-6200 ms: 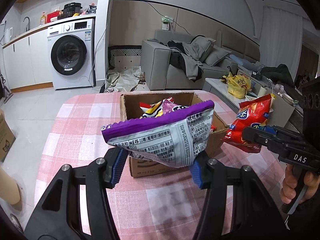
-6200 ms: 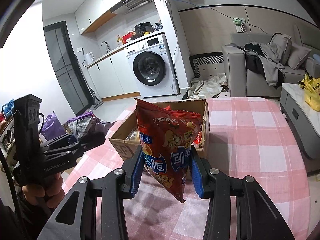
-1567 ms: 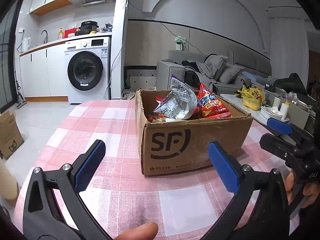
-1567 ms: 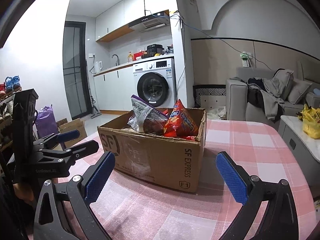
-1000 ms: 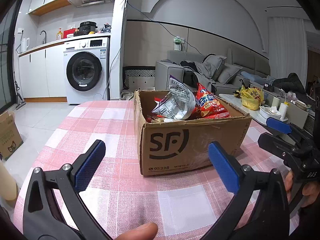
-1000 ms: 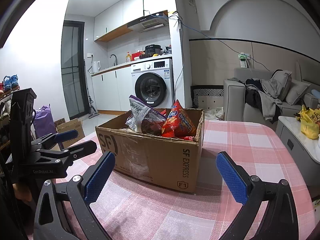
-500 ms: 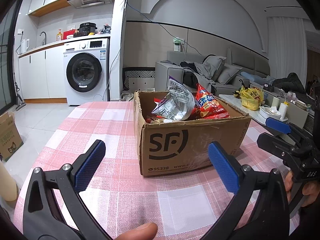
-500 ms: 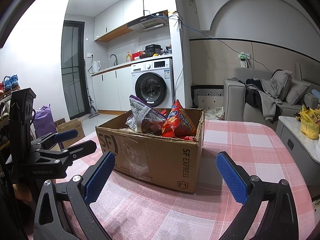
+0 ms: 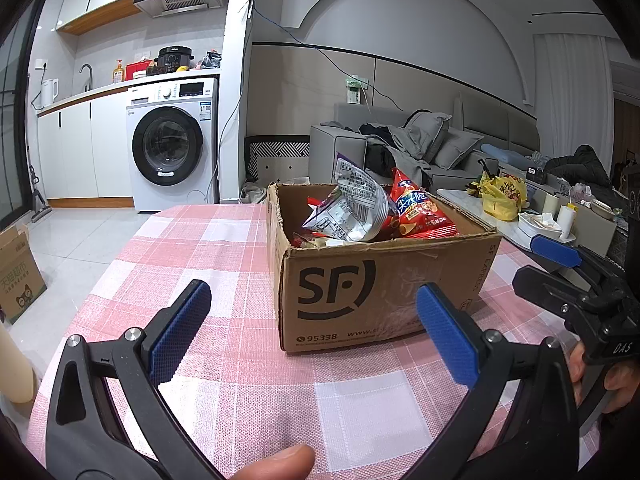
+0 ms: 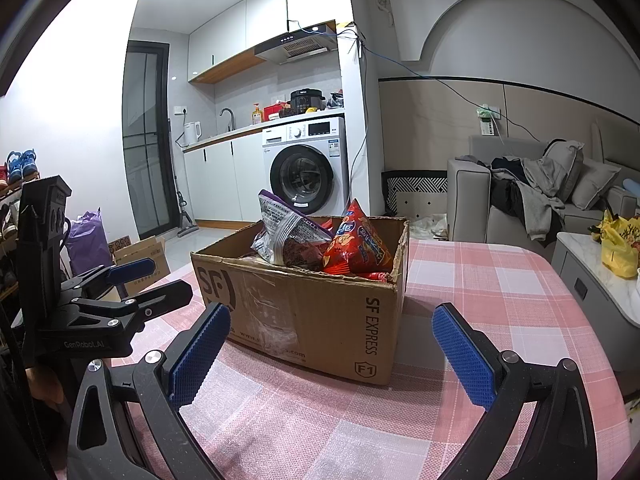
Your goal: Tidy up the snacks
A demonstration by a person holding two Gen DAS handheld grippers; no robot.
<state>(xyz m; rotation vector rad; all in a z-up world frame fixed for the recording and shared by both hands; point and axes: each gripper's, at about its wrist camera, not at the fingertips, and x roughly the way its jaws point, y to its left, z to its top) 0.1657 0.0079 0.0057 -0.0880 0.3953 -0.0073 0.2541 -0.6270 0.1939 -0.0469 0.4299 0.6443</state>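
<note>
A brown SF cardboard box (image 9: 384, 280) stands on the pink checked tablecloth (image 9: 224, 264). A silver and purple snack bag (image 9: 352, 208) and a red chip bag (image 9: 418, 210) stick up out of it among other snacks. The box (image 10: 320, 312), silver bag (image 10: 288, 236) and red bag (image 10: 358, 246) also show in the right wrist view. My left gripper (image 9: 314, 326) is open and empty, low in front of the box. My right gripper (image 10: 330, 344) is open and empty at the box's near corner. Each gripper shows in the other's view, the right (image 9: 560, 276) and the left (image 10: 132, 284).
A washing machine (image 9: 172, 152) and kitchen counter stand behind on the left. A grey sofa (image 9: 420, 148) with clothes is behind the box. A low table with a yellow bag (image 9: 502, 196) is at the right. Cardboard boxes (image 10: 140, 256) sit on the floor.
Since several seconds ago both bags have left my grippers and now lie in the box. Both grippers are open and drawn back. In the last second almost nothing has moved.
</note>
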